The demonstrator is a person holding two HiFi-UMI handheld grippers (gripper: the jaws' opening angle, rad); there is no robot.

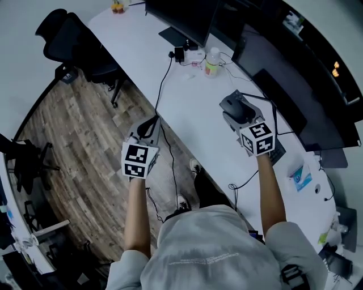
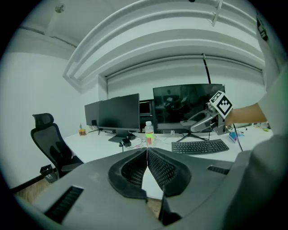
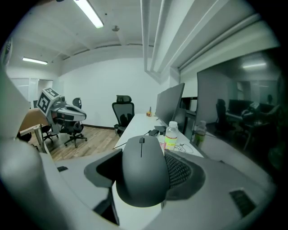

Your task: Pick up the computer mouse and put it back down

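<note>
Right gripper view: computer mouse (image 3: 143,173) is clamped between the two pads. Its flanks and underside are covered by them; only the top shell and scroll wheel are seen. In the head view the right gripper (image 1: 240,115) is held over the white desk (image 1: 142,51), with the mouse at its tip, clear of the surface and above the keyboard (image 2: 199,146). The keyboard is mostly hidden there under gripper and forearm. Left gripper (image 1: 149,129) is held at the desk's near edge, jaws pressed together with nothing between. Small orange item (image 1: 117,7) at the far desk end is too small to identify.

Counted:
- one mouse
- one keyboard
- one clear bottle (image 1: 211,61) with a green label
- two office chairs (image 1: 74,39) in the head view
- at least two monitors (image 2: 119,112) in the left gripper view; a further screen behind them is not clearly made out

Cables on the desk are too tangled to count.
</note>
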